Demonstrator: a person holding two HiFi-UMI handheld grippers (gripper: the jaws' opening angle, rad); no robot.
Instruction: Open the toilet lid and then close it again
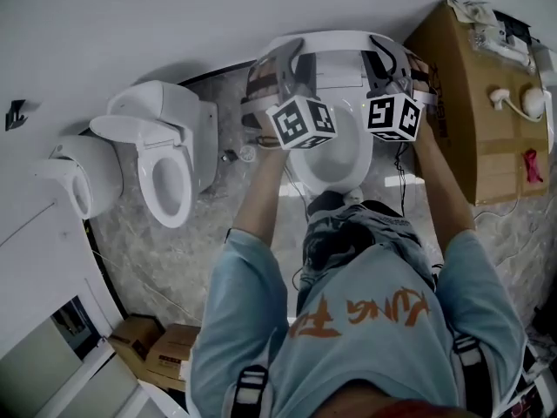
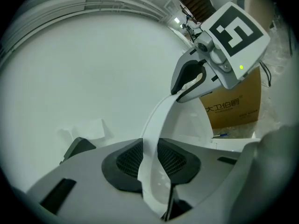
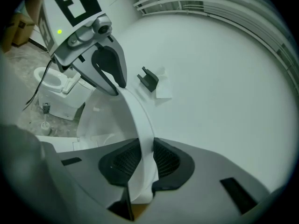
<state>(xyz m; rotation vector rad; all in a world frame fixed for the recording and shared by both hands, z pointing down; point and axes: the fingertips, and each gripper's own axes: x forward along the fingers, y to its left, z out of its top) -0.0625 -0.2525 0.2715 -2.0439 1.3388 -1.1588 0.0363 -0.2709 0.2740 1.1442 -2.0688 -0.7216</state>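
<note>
Jaw pads of left gripper (image 2: pixel 150 158) clenched on toilet lid (image 2: pixel 156 120), left side of its free rim; right gripper (image 3: pixel 140 164) pinching right side. Lid up near vertical at bowl's (image 1: pixel 359 159) back edge, close before wall (image 1: pixel 174 24). To close: likely swing rim down, toward person (image 1: pixel 365 320).

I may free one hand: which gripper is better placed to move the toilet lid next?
Neither clearly: left gripper and right gripper both clamp the raised lid's rim, one each side; probably use both.
</note>
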